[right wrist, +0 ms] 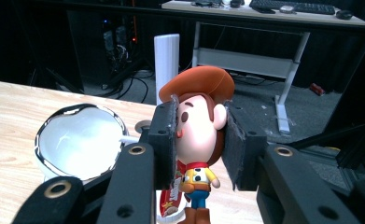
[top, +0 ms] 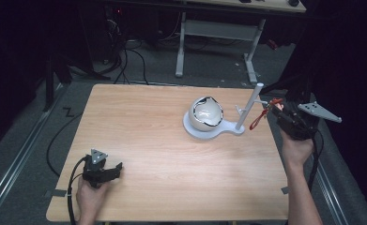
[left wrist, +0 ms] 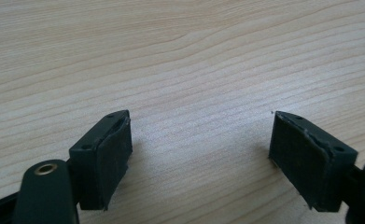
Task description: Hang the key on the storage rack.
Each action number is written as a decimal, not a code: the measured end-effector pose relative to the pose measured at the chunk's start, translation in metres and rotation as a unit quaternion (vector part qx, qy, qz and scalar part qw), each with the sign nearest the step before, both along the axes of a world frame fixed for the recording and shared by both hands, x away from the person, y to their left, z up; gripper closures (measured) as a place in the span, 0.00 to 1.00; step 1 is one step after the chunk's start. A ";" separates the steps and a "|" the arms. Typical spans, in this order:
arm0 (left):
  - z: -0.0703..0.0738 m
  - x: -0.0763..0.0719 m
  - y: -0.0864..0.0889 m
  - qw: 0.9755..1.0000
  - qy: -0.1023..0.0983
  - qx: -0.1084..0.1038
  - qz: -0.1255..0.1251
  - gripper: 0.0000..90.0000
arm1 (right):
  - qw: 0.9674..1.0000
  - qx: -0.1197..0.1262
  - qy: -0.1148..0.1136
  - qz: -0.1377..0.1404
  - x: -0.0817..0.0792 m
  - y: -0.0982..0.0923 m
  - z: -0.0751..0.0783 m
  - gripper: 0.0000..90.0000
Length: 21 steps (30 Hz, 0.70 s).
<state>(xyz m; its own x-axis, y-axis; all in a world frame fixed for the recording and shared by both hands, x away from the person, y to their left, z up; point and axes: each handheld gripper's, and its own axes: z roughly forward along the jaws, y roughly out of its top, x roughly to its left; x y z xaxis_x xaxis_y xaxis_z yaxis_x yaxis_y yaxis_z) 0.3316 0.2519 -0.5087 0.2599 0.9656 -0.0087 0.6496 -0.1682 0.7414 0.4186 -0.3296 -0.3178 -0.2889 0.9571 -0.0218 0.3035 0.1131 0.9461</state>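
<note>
A small cowboy figure (right wrist: 198,140) with a brown hat is pinched at the head by my right gripper (right wrist: 200,126), which is shut on it. In the high view that gripper (top: 277,111) hovers at the table's right edge, beside the white pole (top: 249,105) of a stand, with the figure's red strap (top: 257,120) dangling between them. A glossy white bowl (top: 206,112) sits on the stand's round base (top: 221,132). The bowl (right wrist: 77,140) and pole (right wrist: 167,60) lie just beyond the figure. My left gripper (top: 117,169) rests low at the front left of the table, open (left wrist: 201,140) over bare wood.
The wooden table (top: 162,154) carries the stand at its back right. Beyond the table's far edge stand a white-legged desk (top: 218,28) and floor cables (top: 125,56). A rail (top: 17,159) runs along the floor at the left.
</note>
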 end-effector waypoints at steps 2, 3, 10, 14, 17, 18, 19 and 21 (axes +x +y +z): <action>0.000 0.000 0.000 1.000 0.000 0.000 0.000 0.24 | 1.000 -0.001 -0.001 -0.002 0.003 0.001 0.003 0.75; 0.000 0.000 0.000 1.000 0.000 0.000 0.000 0.24 | 1.000 -0.001 0.000 -0.002 0.004 0.001 0.004 0.75; 0.000 0.000 0.000 1.000 0.000 0.000 0.000 0.24 | 1.000 -0.010 0.008 -0.002 0.014 0.004 0.009 0.75; 0.000 0.000 0.000 1.000 0.000 0.000 0.000 0.24 | 1.000 -0.014 0.013 -0.004 0.019 0.006 0.009 0.75; 0.000 0.000 0.000 1.000 0.000 0.000 0.000 0.24 | 1.000 -0.015 0.015 -0.005 0.022 0.006 0.009 0.75; 0.000 0.000 0.000 1.000 0.000 0.000 0.000 0.24 | 1.000 -0.016 0.017 -0.006 0.022 0.007 0.009 0.75; 0.000 0.000 0.000 1.000 0.000 0.000 0.000 0.24 | 1.000 -0.015 0.018 -0.005 0.023 0.007 0.009 0.75; 0.000 0.000 0.000 1.000 0.000 0.000 0.000 0.24 | 1.000 -0.015 0.022 -0.009 0.025 0.006 0.008 0.75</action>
<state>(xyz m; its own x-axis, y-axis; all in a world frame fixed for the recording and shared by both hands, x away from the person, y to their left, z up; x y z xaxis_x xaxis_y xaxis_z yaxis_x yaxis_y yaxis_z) 0.3316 0.2519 -0.5087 0.2599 0.9656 -0.0086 0.6497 -0.1683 0.7414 0.4441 -0.3237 -0.3103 -0.2734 0.9612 -0.0381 0.3471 0.1355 0.9280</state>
